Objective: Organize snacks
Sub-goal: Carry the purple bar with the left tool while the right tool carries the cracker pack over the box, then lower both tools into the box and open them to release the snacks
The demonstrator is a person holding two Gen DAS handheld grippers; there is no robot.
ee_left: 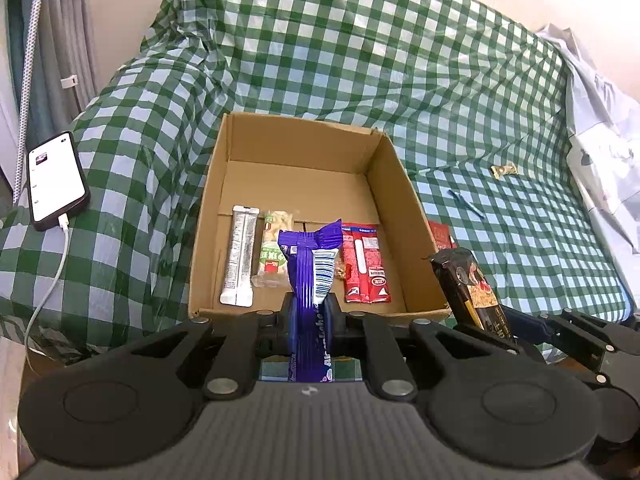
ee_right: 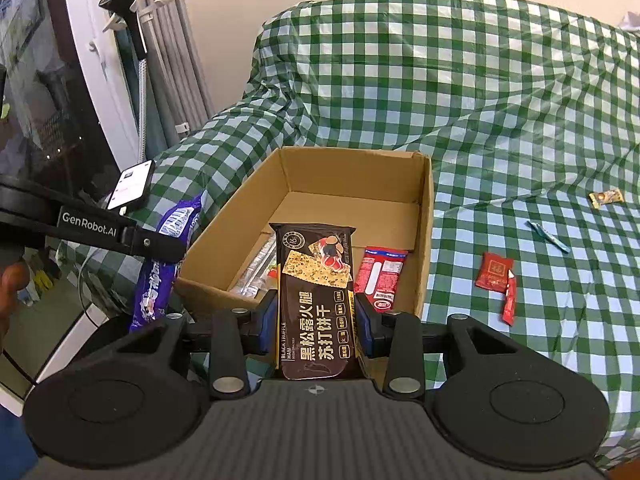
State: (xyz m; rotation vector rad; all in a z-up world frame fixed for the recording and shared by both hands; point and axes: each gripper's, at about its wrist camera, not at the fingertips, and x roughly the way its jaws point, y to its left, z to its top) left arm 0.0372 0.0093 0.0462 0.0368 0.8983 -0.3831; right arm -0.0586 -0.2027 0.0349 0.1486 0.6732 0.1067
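Observation:
An open cardboard box (ee_left: 384, 184) (ee_right: 427, 216) sits on a green checked cloth. Inside lie a silver bar (ee_left: 240, 256), a pale green snack pack (ee_left: 274, 256) and a red packet (ee_left: 366, 264) (ee_right: 382, 276). My left gripper (ee_left: 310, 312) is shut on a purple cookie pack (ee_left: 310, 276) (ee_right: 168, 252), held upright over the box's near wall. My right gripper (ee_right: 316, 316) is shut on a black cracker pack (ee_right: 316, 300) (ee_left: 468, 284), just in front of the box's near edge, to the right of the left gripper.
On the cloth right of the box lie a red sachet (ee_right: 494, 272), a thin red stick (ee_right: 510, 300), a teal strip (ee_right: 548, 236) and a small gold candy (ee_right: 606, 198) (ee_left: 505, 170). A charging phone (ee_left: 56, 180) rests left of the box. White bags (ee_left: 604, 152) lie at the far right.

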